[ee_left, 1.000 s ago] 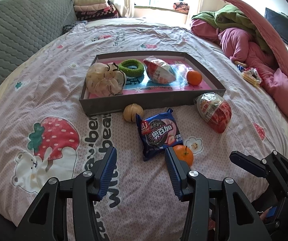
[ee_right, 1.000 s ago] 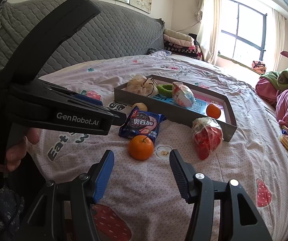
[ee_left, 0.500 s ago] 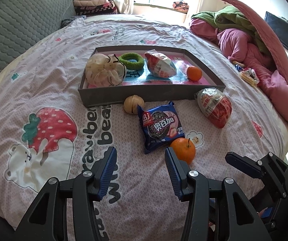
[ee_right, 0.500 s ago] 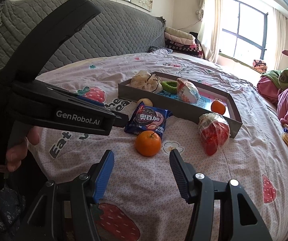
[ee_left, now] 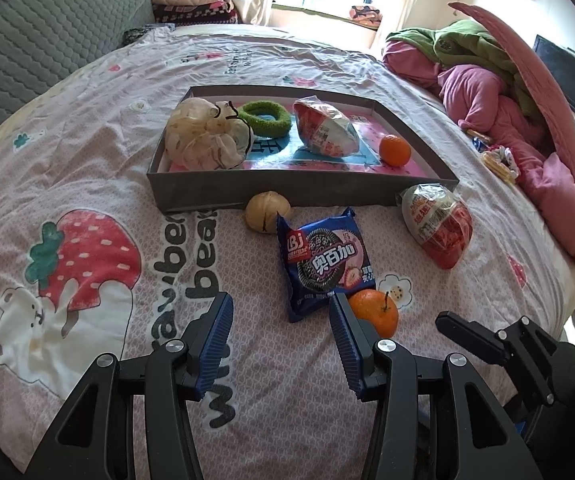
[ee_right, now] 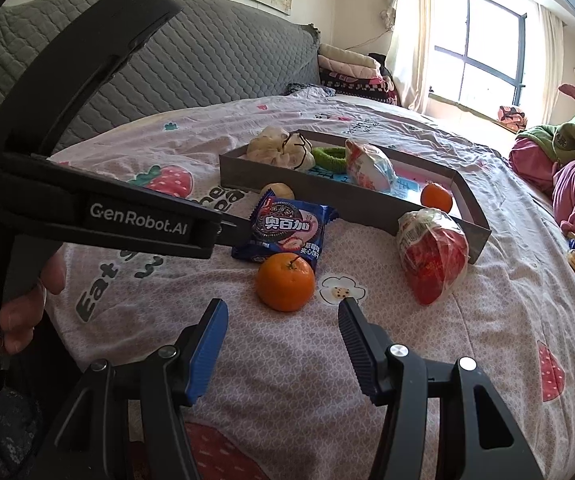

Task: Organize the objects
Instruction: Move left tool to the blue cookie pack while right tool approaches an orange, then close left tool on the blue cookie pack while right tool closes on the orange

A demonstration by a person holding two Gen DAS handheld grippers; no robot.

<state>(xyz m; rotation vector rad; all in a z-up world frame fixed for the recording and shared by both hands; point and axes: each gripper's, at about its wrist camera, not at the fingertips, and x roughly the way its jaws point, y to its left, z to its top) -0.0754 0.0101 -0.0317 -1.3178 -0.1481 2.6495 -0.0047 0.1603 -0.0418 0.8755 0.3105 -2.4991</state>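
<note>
A grey tray (ee_left: 287,194) (ee_right: 243,172) on the bed holds a cream pouch (ee_left: 203,140), a green ring (ee_left: 265,118), a red-white snack bag (ee_left: 325,130) and an orange (ee_left: 394,150). In front of it lie a tan bun (ee_left: 265,214), a blue cookie packet (ee_left: 323,262) (ee_right: 287,232), an orange (ee_left: 375,312) (ee_right: 285,282) and a red snack bag (ee_left: 439,230) (ee_right: 431,254). My left gripper (ee_left: 281,322) is open, empty, just short of the packet. My right gripper (ee_right: 283,322) is open, empty, just short of the loose orange.
The bed has a pink strawberry-print sheet (ee_left: 87,184). Pink and green bedding (ee_left: 507,112) is heaped at the right. A grey quilted headboard (ee_right: 167,64) runs along the left. The left gripper's body (ee_right: 99,208) crosses the right wrist view.
Both grippers have moved forward and lower toward the loose items; the orange and packet now sit closer to the fingertips. Nothing has been grasped.
</note>
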